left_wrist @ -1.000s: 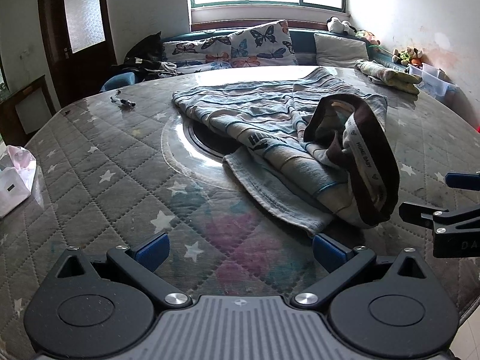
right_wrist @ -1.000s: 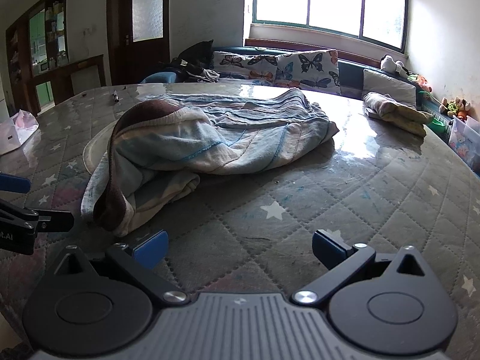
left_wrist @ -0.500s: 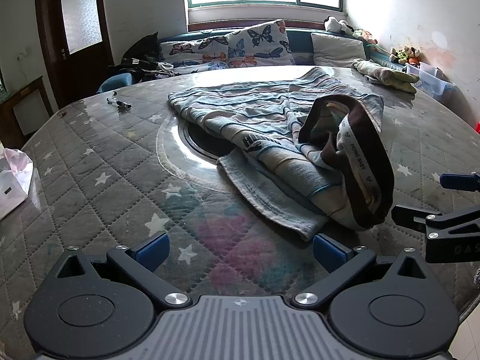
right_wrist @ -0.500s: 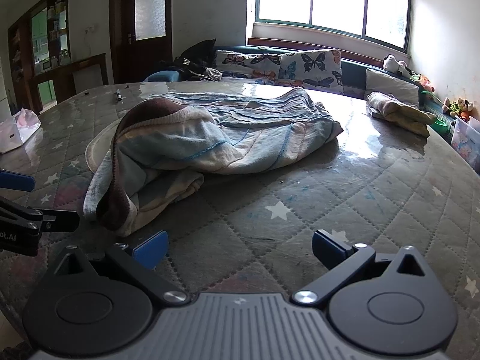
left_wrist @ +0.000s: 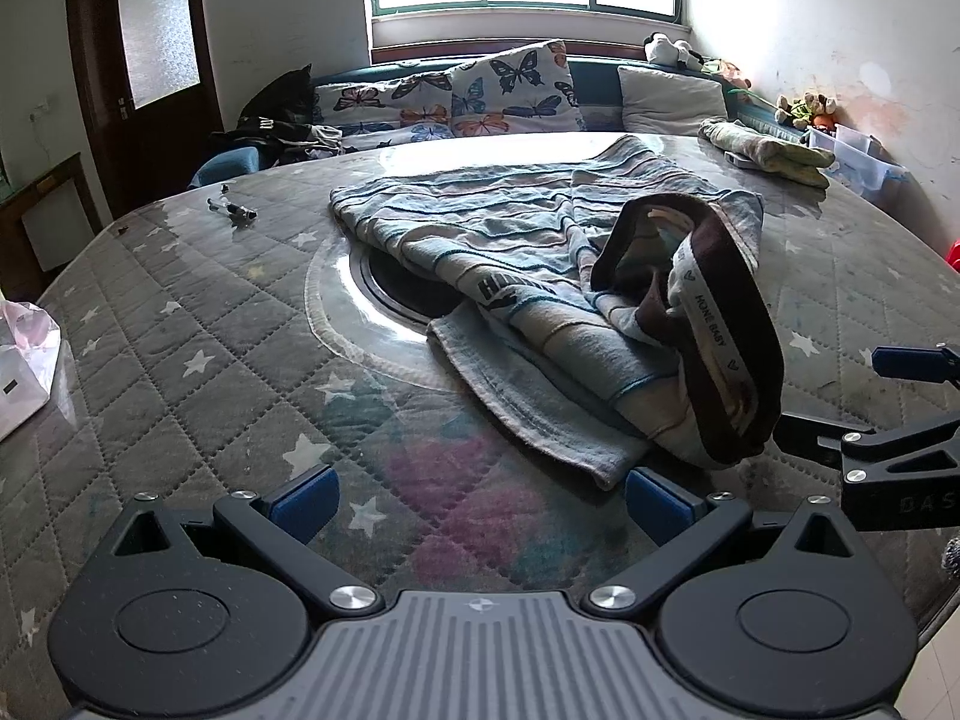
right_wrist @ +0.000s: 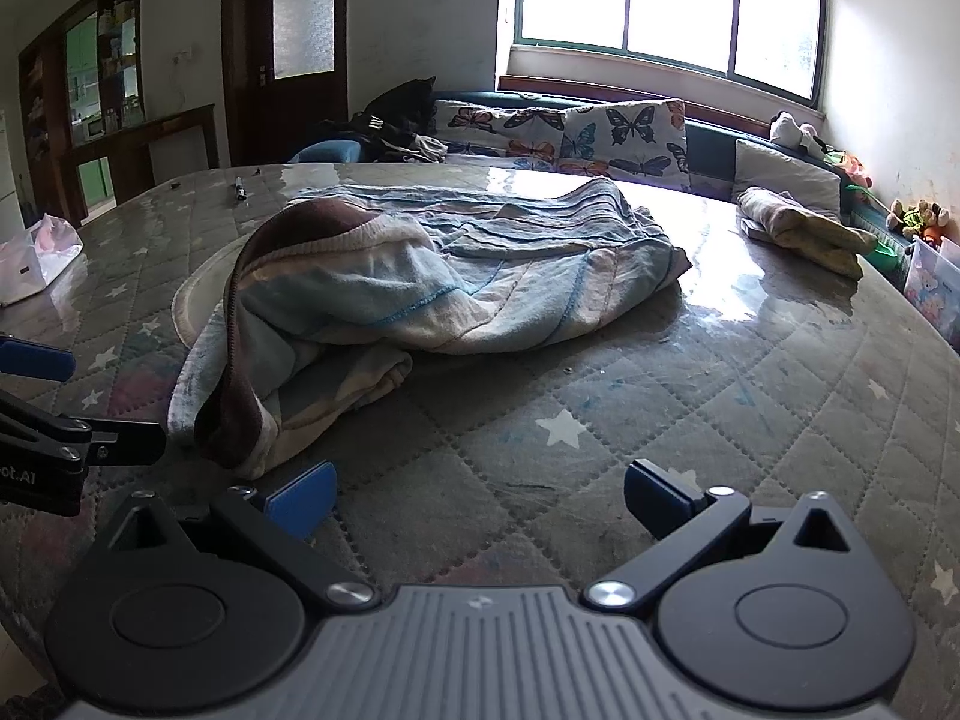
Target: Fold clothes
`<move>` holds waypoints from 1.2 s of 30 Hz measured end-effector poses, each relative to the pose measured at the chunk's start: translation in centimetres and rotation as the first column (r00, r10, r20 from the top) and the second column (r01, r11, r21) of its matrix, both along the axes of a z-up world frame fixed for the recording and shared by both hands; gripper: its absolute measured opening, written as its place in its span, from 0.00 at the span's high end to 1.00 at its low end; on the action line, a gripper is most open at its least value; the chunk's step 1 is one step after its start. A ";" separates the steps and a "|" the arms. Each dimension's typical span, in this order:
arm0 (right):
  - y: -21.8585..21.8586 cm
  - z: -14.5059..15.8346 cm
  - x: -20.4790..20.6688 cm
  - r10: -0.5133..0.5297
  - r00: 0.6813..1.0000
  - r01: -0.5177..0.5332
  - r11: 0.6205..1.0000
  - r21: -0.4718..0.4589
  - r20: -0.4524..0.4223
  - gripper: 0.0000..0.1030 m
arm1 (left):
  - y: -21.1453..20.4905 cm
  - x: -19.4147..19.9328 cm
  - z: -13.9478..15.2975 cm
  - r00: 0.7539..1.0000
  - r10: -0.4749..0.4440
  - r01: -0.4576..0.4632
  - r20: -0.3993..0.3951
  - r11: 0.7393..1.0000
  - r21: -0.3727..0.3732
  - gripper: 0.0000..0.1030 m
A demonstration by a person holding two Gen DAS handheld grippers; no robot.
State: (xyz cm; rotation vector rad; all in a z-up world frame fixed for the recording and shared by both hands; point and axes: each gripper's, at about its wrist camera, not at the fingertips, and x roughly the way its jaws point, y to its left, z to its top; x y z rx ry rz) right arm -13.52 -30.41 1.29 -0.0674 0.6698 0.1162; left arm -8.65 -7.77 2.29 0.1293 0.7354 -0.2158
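Note:
A crumpled pale blue striped garment (left_wrist: 540, 264) with a dark brown waistband (left_wrist: 744, 324) lies on the round star-quilted table (left_wrist: 180, 348). In the right wrist view the same garment (right_wrist: 456, 276) spreads across the table's middle, its brown band (right_wrist: 234, 372) at the near left. My left gripper (left_wrist: 480, 495) hovers open just short of the garment's near hem, nothing between its blue pads. My right gripper (right_wrist: 480, 495) is open over bare tabletop, to the right of the band. Each gripper shows at the edge of the other's view.
A folded yellowish cloth (right_wrist: 804, 228) lies at the far right of the table. A white bag (left_wrist: 24, 354) sits at the left edge and a small pen-like item (left_wrist: 231, 210) at the back left. A sofa with butterfly cushions (left_wrist: 516, 90) stands behind.
Both grippers have crept slightly forward toward the garment's near edge, which now looks a little closer. The garment itself has not moved and both grippers have stayed open.

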 end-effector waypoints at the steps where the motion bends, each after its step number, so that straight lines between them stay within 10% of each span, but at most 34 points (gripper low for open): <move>1: 0.0 0.0 0.0 0.001 1.000 -0.001 1.000 -0.001 0.000 0.00 | 0.0 0.0 0.0 1.000 0.000 0.000 0.000 1.000 -0.001 0.00; 28: -0.9 3.2 2.2 0.009 0.998 -0.011 1.000 0.021 0.059 0.04 | 1.4 2.5 0.8 0.999 0.041 -0.041 0.010 0.998 -0.043 0.00; 36: -0.1 5.6 5.1 0.059 0.995 -0.065 0.995 0.075 0.074 0.19 | 1.7 4.6 0.9 0.999 0.038 -0.037 0.020 0.998 -0.053 0.20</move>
